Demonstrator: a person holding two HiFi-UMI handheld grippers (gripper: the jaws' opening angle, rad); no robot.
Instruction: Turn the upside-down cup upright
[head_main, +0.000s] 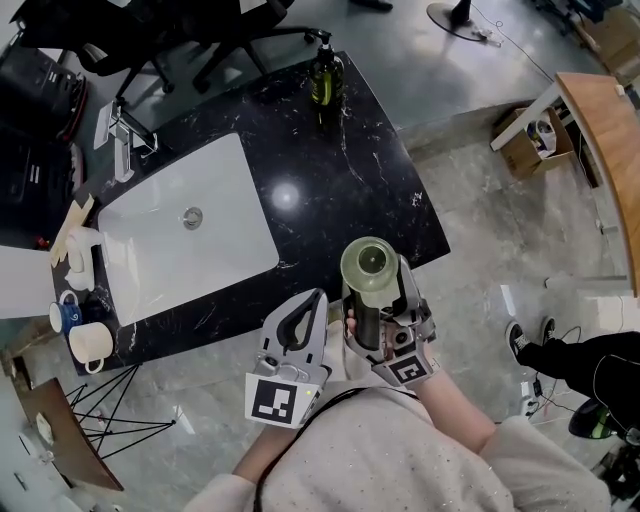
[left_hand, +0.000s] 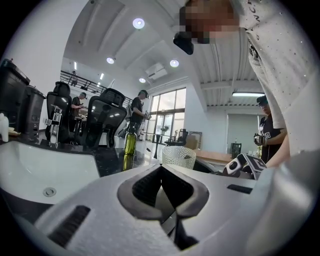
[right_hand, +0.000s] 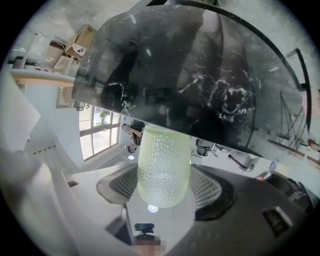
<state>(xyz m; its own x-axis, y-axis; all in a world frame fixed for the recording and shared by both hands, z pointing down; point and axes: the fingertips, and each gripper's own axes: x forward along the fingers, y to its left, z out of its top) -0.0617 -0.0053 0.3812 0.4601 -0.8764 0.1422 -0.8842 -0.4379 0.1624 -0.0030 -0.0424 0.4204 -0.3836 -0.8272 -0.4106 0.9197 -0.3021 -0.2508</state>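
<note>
The turn itself is judged to be largely done. The cup (head_main: 370, 263) is pinched by the tongs of the right gripper (head_main: 380, 310), which are closed on its rounded, narrower end. The wider cut end, taken to be the mouth, is presented upward to the head view as a pale ring around a darker hollow. In the left gripper view the cup (left_hand: 178, 156) is likewise seen with its broad end uppermost.

The cup is carried in the air at the worktop (head_main: 350, 150) edge, at about 5 o'clock of the black slab, and is not seen to rest on anything.

The long axis is judged to stand close to vertical. It runs along the tongs, with the mouth end tipped a little toward 12 o'clock and the gripped base toward 6 o'clock.

The tongs of the left gripper (head_main: 316, 300) are pressed together with nothing between them. This gripper is held just beside the cup at its 8 o'clock.

What is left, by this reading, is for the cup to be levelled, lowered base-first onto the worktop and released.
</note>
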